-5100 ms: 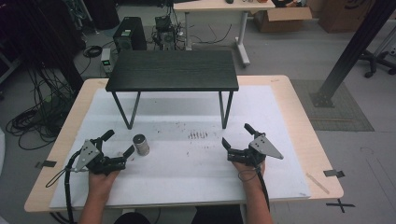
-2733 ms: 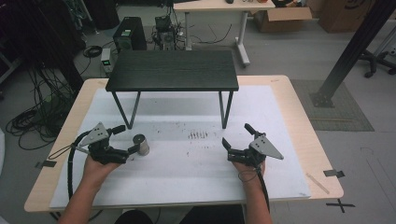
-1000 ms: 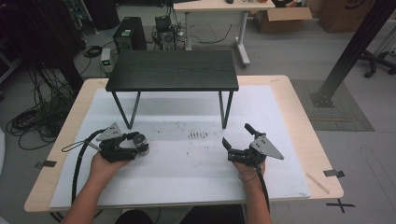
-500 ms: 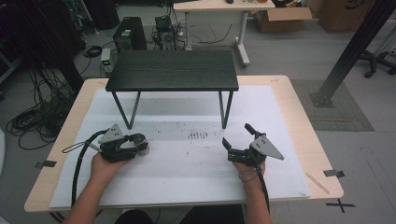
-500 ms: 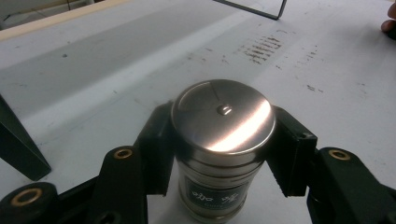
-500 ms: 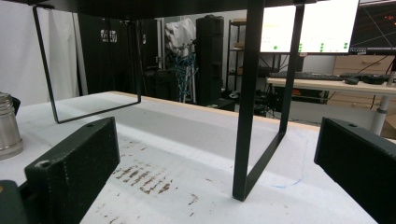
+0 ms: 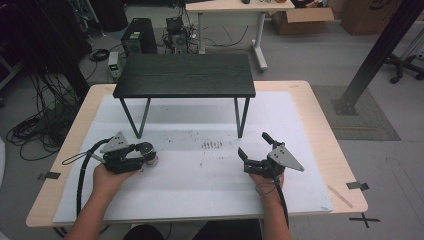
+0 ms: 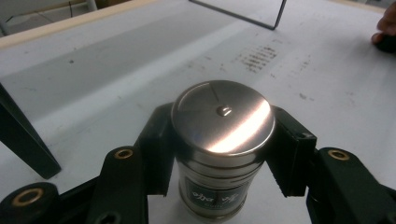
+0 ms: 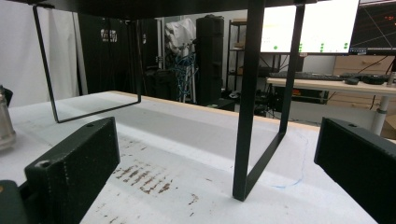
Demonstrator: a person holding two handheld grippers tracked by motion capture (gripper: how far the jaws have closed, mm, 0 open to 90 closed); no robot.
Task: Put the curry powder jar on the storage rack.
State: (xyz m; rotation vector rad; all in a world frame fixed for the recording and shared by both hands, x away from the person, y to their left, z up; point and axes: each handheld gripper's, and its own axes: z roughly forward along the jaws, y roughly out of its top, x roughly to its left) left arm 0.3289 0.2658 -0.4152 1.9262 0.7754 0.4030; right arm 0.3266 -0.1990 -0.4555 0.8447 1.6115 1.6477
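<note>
A small round metal can (image 8: 223, 140) with a shiny lid and a dark label stands upright on the white sheet. My left gripper (image 8: 223, 156) is shut on it, a black pad (image 8: 156, 151) pressing on each side. From above, the left gripper (image 7: 146, 156) and the can (image 7: 151, 160) sit at the left, just in front of the little table's left legs. My right gripper (image 7: 254, 145) rests at the right with its jaws wide open and nothing between them. Its own view (image 9: 217, 168) looks under the little table, with the can (image 9: 5, 126) at the far left edge.
A low black table (image 7: 185, 75) on thin wire legs (image 9: 252, 107) stands at the back of the white sheet (image 7: 200, 185). Dark smudges (image 7: 212, 145) mark the sheet's middle. The wooden tabletop edge (image 7: 345, 165) carries bits of tape. Cables lie on the floor at the left.
My left gripper came in from the left to the can and its jaws closed around it. The right gripper has stayed where it was.
</note>
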